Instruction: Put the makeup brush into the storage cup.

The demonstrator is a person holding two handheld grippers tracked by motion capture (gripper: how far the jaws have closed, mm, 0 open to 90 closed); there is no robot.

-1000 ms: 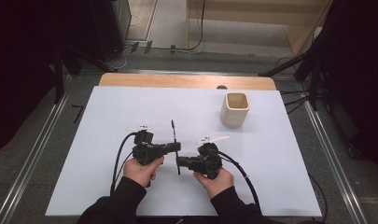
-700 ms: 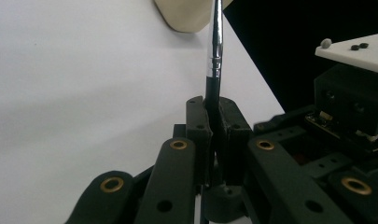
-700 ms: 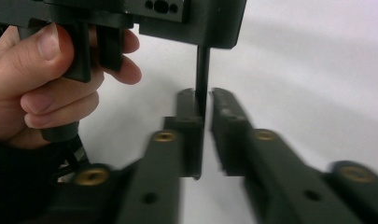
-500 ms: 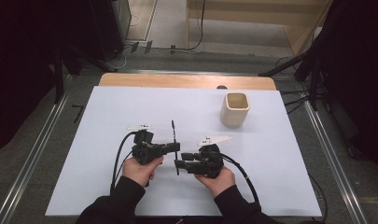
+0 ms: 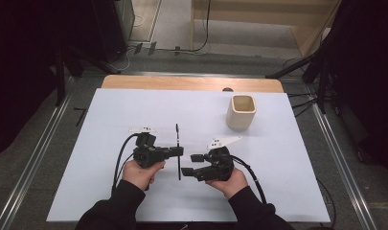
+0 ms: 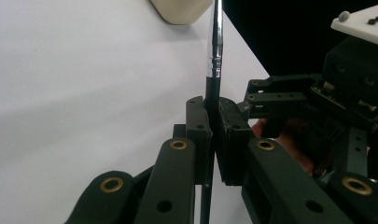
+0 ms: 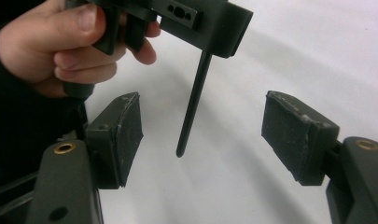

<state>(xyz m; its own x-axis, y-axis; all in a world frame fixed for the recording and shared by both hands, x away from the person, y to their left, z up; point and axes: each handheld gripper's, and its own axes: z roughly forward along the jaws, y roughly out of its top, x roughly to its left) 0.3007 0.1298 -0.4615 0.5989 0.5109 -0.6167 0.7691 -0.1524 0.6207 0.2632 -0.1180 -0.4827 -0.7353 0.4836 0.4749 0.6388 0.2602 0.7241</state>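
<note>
The pen [image 5: 177,151] was held by the left gripper [image 5: 178,151], whose fingers [image 6: 198,126] were clamped shut on its dark barrel, with the silver part of the barrel running on past them towards the cup [image 5: 241,112]. The fingers [image 7: 121,135] of the right gripper [image 5: 188,164] had just been opening: compared with a second earlier, when they were closed on the pen's near end, they stood wide apart, and the dark tip [image 7: 189,116] hung free between them, touched by neither pad. The pen was thus kept above the white tabletop [image 5: 86,158], just in front of the person's hands and well apart from the cup. The release was judged to mean a handover completed, with the pen carried by the left gripper alone.
</note>
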